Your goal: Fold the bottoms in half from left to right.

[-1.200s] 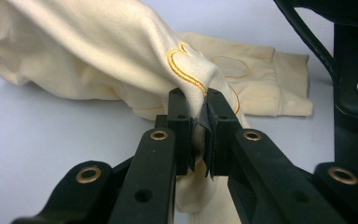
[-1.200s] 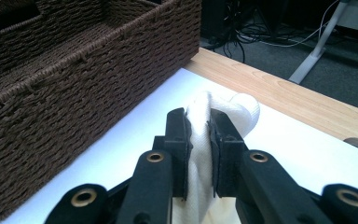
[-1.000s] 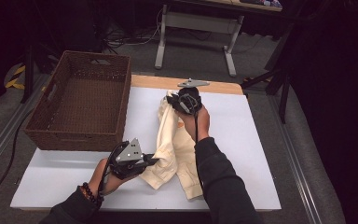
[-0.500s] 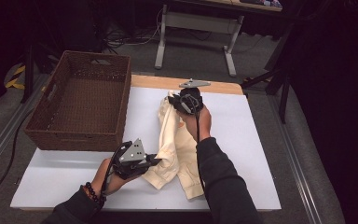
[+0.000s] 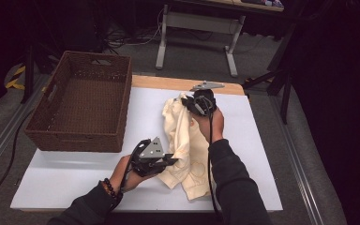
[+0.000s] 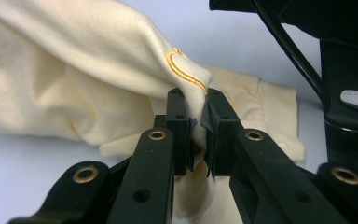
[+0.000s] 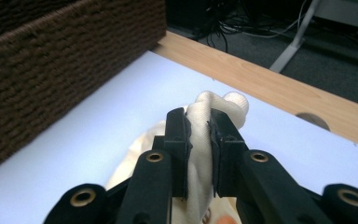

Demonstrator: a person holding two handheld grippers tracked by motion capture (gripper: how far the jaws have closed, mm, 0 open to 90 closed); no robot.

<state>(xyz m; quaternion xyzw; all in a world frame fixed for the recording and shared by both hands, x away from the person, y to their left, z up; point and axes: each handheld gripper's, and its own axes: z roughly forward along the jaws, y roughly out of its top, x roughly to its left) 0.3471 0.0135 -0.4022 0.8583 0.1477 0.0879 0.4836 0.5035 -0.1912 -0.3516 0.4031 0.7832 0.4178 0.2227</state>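
On white table [image 5: 75, 173]: cream garment [image 5: 183, 140], wicker basket [image 5: 82, 110]; dark room.

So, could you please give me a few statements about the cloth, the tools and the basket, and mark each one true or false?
1. The left tool is clamped on the cream garment. True.
2. The right tool is open and holds nothing. False: it pinches a fold of the garment.
3. The wicker basket holds the garment. False: the garment lies on the white table beside it.
4. The garment bears yellow stitching. True.
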